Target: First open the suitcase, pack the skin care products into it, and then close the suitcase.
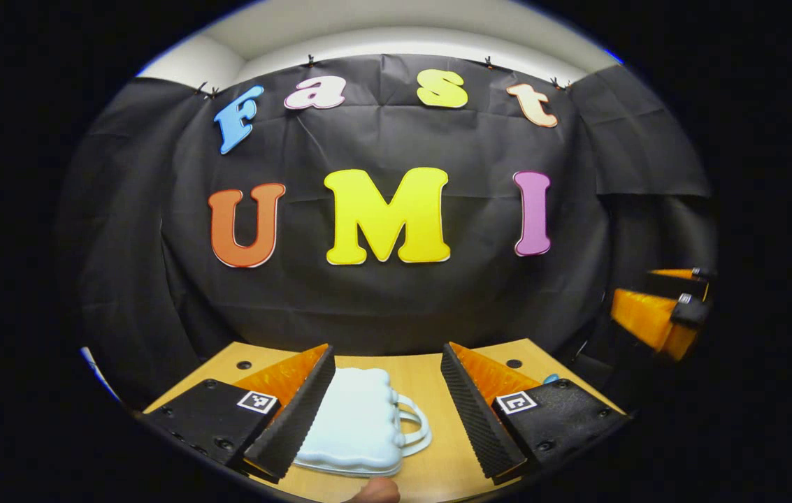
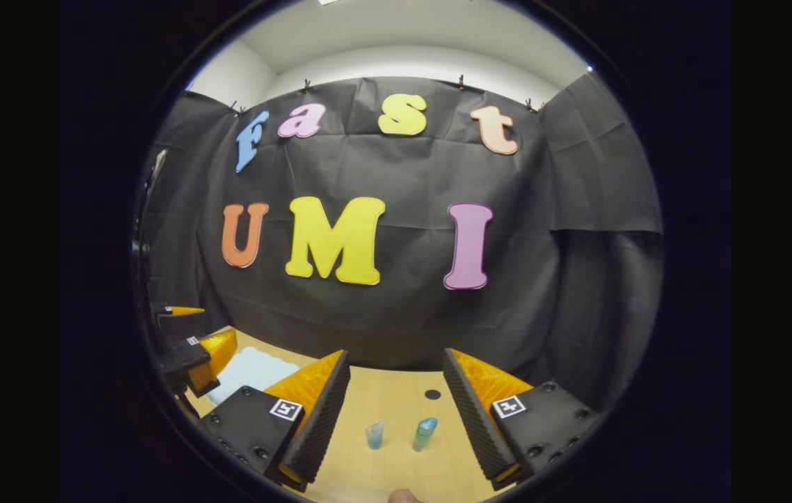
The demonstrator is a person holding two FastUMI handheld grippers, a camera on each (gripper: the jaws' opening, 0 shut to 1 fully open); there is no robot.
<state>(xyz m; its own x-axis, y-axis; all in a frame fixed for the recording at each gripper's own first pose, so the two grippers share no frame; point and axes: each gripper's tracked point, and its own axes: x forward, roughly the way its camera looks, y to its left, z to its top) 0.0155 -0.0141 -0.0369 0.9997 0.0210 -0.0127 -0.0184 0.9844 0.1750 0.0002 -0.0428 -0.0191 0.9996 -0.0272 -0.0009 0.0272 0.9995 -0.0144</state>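
Black cloth hangs behind a wooden table [image 1: 430,381], with a pale wall above it. On the table lies a small pale blue suitcase [image 1: 357,426], shut, flat on its side, with its white handle [image 1: 415,426] pointing to the right in the left gripper view. The left gripper [image 1: 387,412] hangs over it with its two fingers spread wide, one on each side of the case, and it holds nothing. In the right gripper view, the suitcase [image 2: 250,372] shows far off at the left, partly behind the left gripper [image 2: 189,349]. The right gripper [image 2: 396,419] is also wide open and holds nothing. In the left gripper view it sits at the right edge [image 1: 668,307], well apart from the suitcase. Between the right gripper's fingers, down on the table, stand two little skin care things close beside each other: a see-through blue tube [image 2: 375,434] on the left and a teal bottle [image 2: 425,433] on the right, leaning a little. A small dark hole [image 2: 433,395] sits in the table just past them.
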